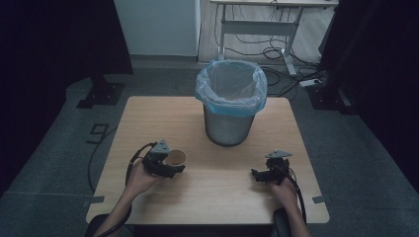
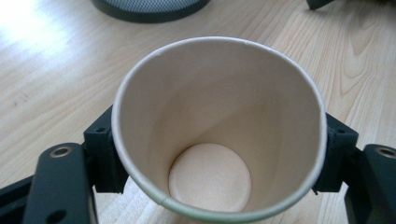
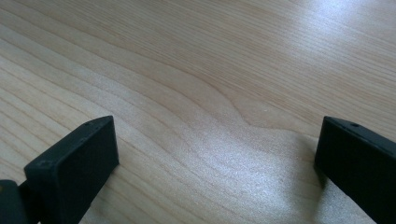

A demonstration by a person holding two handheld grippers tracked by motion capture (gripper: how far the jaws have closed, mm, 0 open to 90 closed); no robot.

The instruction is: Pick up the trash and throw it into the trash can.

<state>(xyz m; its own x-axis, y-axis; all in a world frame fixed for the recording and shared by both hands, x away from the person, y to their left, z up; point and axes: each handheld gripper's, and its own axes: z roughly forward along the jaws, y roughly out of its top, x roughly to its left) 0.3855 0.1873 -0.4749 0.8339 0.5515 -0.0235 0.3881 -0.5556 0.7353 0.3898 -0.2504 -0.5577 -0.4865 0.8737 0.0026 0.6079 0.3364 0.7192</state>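
The left tongs (image 2: 215, 154) grip the paper cup (image 2: 219, 130) by its sides, mouth toward the camera, near the desk's (image 1: 217, 197) left front, well short of the bin (image 1: 230, 101) at the desk's far middle. The right tongs (image 3: 215, 154) rest wide and empty over bare wood at the right. The step in hand appears to be the pick-up; the next move likely calls for carrying the cup above the bin's rim and releasing it over the liner.
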